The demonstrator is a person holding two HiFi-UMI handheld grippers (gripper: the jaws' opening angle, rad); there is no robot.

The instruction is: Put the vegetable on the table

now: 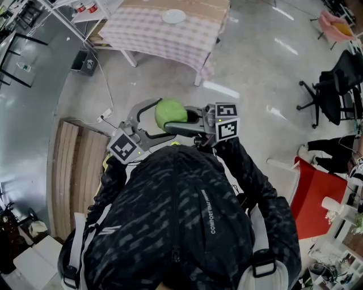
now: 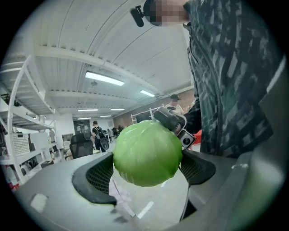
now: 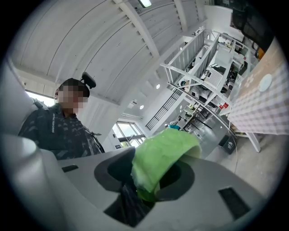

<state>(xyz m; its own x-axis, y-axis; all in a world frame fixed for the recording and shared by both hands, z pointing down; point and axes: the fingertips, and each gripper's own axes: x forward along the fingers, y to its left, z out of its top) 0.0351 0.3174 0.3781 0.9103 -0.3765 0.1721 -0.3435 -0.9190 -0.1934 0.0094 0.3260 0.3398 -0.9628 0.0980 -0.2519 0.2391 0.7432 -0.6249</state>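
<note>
In the head view the jacket hides both hands; the table is cut off by the top edge, and the white disc on it is too small to tell; in the left gripper view the cabbage overlaps the 2 pads, so contact cannot be told; in the right gripper view a leaf covers the gap between the jaws.
</note>
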